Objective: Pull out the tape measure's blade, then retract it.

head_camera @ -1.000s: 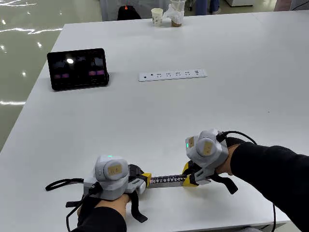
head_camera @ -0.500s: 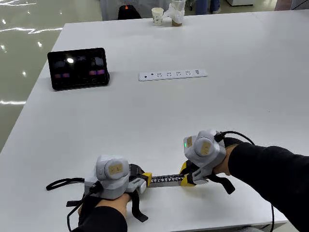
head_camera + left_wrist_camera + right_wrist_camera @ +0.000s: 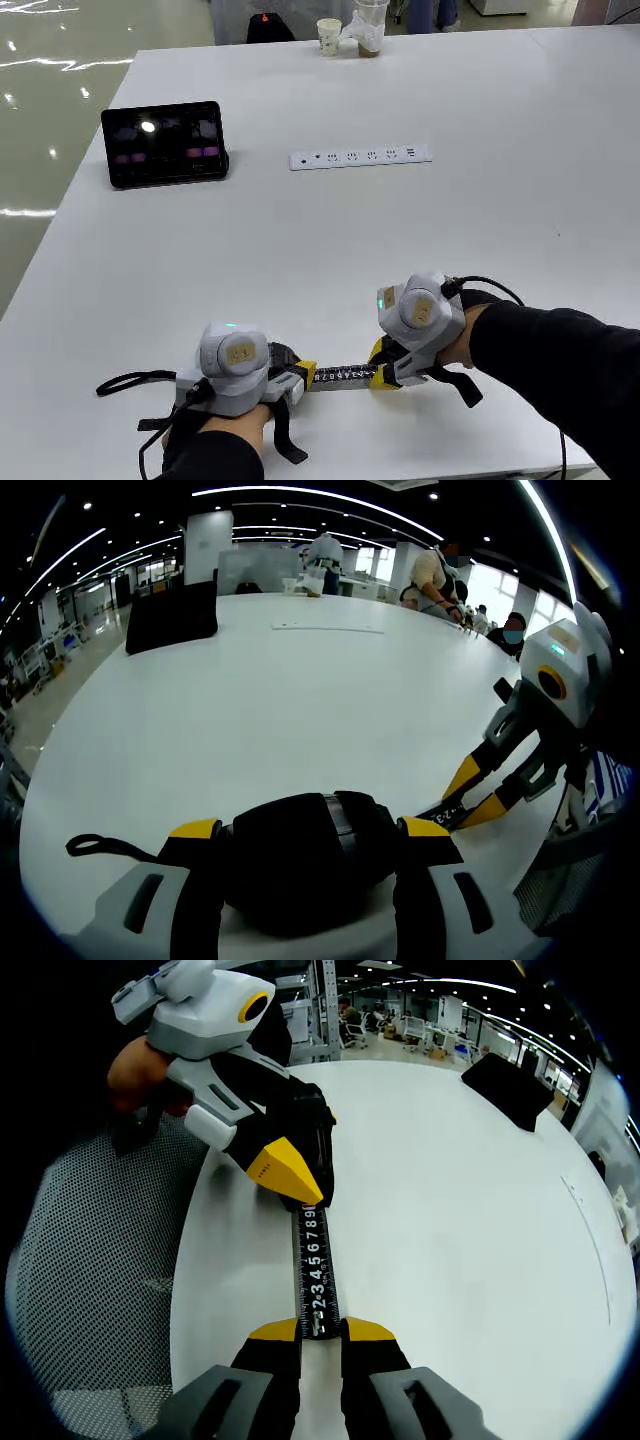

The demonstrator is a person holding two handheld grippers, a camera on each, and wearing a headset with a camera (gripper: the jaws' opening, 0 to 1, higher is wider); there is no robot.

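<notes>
1. The left tool clamps the tape measure on the desk, near its front edge.
2. The right tool pinches the blade tip; guide it straight and level, moving slowly.

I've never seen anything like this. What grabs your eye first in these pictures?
At the near edge of the white table, the left gripper clamps a black tape measure while the right gripper pinches its numbered blade, drawn out a short way between them. Farther back lie a dark tablet at left and a white power strip mid-table.
</notes>
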